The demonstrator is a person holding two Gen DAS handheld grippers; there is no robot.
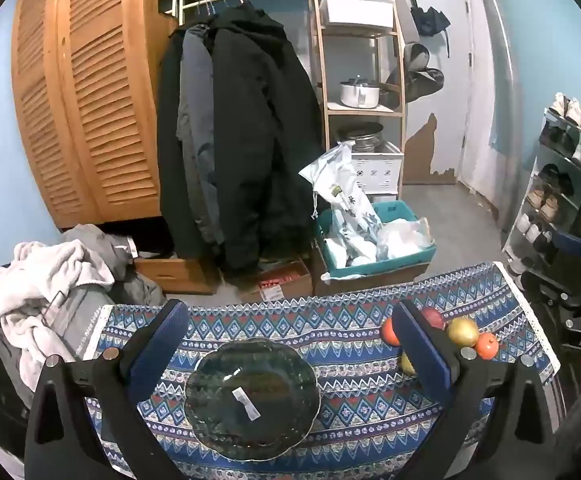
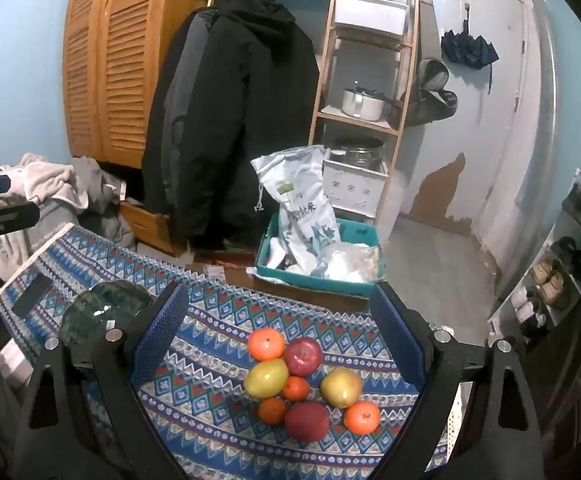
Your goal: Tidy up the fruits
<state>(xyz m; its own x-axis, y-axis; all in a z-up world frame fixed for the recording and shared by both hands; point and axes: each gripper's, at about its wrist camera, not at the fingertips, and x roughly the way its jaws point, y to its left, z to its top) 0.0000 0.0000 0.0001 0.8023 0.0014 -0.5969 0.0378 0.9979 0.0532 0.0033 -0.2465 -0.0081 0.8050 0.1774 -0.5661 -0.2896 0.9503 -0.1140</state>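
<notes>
A cluster of fruit lies on the patterned tablecloth (image 2: 210,344): oranges (image 2: 266,344), red apples (image 2: 303,356) and yellow-green pears (image 2: 265,378). My right gripper (image 2: 286,320) is open and empty, hovering above and just behind the cluster. A dark green glass plate (image 1: 252,398) with a white sticker lies empty on the cloth; it also shows in the right wrist view (image 2: 102,312). My left gripper (image 1: 290,332) is open and empty above the plate. Some of the fruit (image 1: 464,331) shows beside its right finger.
Beyond the table's far edge stand a teal bin (image 2: 318,276) with bags, hanging dark coats (image 1: 242,140), a wooden shelf (image 1: 362,108) with pots, and a laundry pile (image 1: 46,280) to the left. A shoe rack (image 1: 554,192) stands on the right.
</notes>
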